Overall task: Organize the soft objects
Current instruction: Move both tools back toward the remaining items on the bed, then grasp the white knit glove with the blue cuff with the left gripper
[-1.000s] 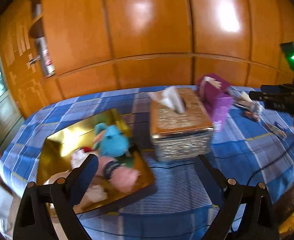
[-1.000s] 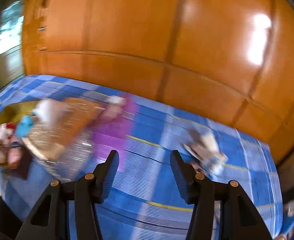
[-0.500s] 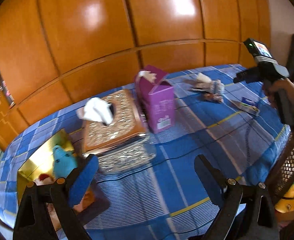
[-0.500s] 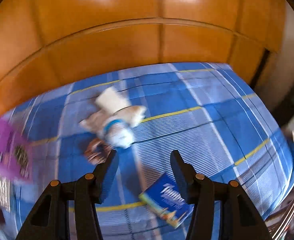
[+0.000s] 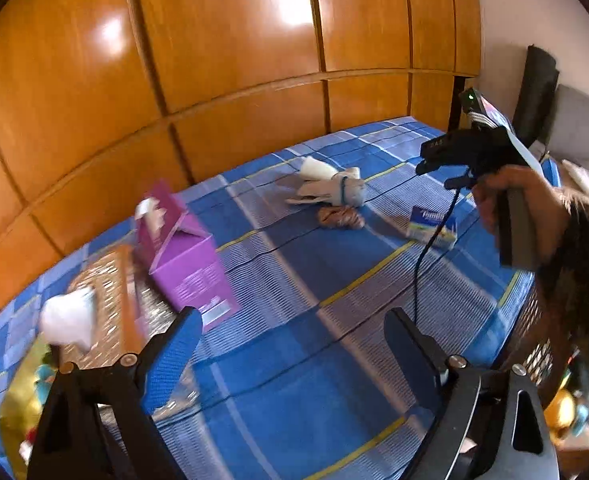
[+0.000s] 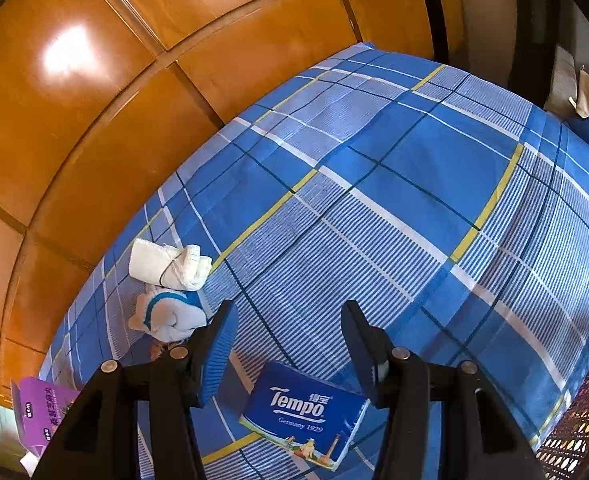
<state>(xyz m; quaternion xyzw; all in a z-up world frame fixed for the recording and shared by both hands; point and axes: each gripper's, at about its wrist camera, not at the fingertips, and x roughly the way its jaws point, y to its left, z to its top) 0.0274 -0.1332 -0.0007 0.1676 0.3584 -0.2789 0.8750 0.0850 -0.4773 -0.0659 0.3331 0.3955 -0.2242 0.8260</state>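
Both views have swung from the gold tray toward the bed's far right corner. The right gripper (image 6: 290, 344), spread and empty, now hangs above the Tempo tissue pack (image 6: 304, 416), with rolled white socks (image 6: 168, 266) near the headboard edge; the left gripper (image 5: 294, 344) is spread and empty too.

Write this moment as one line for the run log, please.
left gripper: open, empty | right gripper: open, empty, above Tempo tissue pack | rolled white socks: on blue plaid cloth, untouched

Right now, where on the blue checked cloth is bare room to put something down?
The wide stretch right of the rolled white socks and beyond the blue Tempo tissue pack is bare. In the left view, cloth between the purple carton and the left gripper is bare. Crowded: carton beside the silver tissue box.
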